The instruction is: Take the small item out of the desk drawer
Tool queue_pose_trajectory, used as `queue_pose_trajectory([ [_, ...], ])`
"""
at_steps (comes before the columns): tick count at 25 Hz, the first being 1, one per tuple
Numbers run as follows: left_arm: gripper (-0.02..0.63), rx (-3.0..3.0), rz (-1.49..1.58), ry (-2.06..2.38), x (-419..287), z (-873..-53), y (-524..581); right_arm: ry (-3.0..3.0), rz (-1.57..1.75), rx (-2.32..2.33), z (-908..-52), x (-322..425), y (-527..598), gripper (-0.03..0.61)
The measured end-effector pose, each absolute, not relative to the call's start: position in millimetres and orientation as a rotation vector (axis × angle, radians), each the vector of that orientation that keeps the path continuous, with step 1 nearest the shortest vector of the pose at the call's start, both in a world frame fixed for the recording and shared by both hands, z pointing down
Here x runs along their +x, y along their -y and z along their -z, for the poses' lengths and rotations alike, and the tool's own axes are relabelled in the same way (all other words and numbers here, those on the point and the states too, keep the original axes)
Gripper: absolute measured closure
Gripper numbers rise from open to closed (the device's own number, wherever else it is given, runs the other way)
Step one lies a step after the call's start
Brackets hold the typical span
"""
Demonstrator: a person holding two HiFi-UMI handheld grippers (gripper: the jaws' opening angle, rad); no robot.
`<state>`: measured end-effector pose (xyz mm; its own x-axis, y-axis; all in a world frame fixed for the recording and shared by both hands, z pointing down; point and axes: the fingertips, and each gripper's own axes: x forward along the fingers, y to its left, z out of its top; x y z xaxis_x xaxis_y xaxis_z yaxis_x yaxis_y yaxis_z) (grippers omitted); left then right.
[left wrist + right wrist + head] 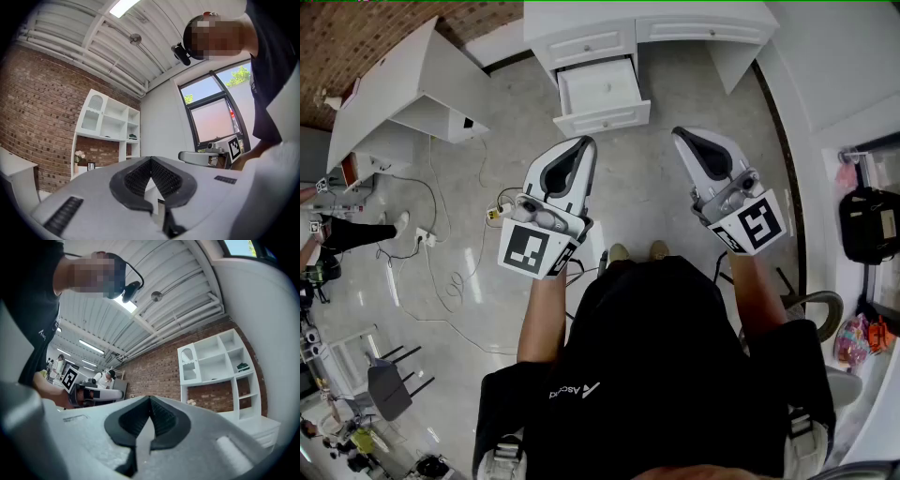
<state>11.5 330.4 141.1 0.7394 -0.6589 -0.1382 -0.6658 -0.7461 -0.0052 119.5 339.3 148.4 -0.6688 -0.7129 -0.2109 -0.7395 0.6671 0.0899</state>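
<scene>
The white desk [675,23] stands ahead of me, and its left drawer [600,89] is pulled out over the floor. The drawer's inside looks plain white, and I can make out no small item in it from the head view. My left gripper [586,142] is held in the air short of the drawer, pointing at it, jaws shut and empty. To its right, my right gripper [680,134] is level with it, also shut with nothing held. Both gripper views look upward at the ceiling: left gripper [151,160], right gripper [150,399].
A second white desk [394,89] stands at the far left against a brick wall. Cables [459,272] and a power strip [497,211] lie on the floor to the left. A grey chair [389,389] is at lower left. A black bag [867,225] hangs at right. A white shelf unit [105,122] stands behind.
</scene>
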Motion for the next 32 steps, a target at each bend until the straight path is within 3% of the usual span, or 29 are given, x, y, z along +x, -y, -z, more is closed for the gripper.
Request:
queue_pose_trajectory([
  [10,0.615,-2.869,-0.191,-1.126,37,-147,-319,-2.742,-0.288,-1.146,-155,135,-336,0.575],
  [22,0.615,-2.792,-0.164,-1.256,82,-162,-288,-2.849,-0.187,-1.018,-192,168,-299,0.453],
  [28,0.615,-2.766,-0.156,-1.323,76,-175,-258,-2.909,-0.203,-0.998,-214,162,-262,0.373],
  [32,0.615,-2.767,-0.163,-1.356,63,-190,-226,-2.955,-0.168,-1.012,-229,152,-228,0.356],
])
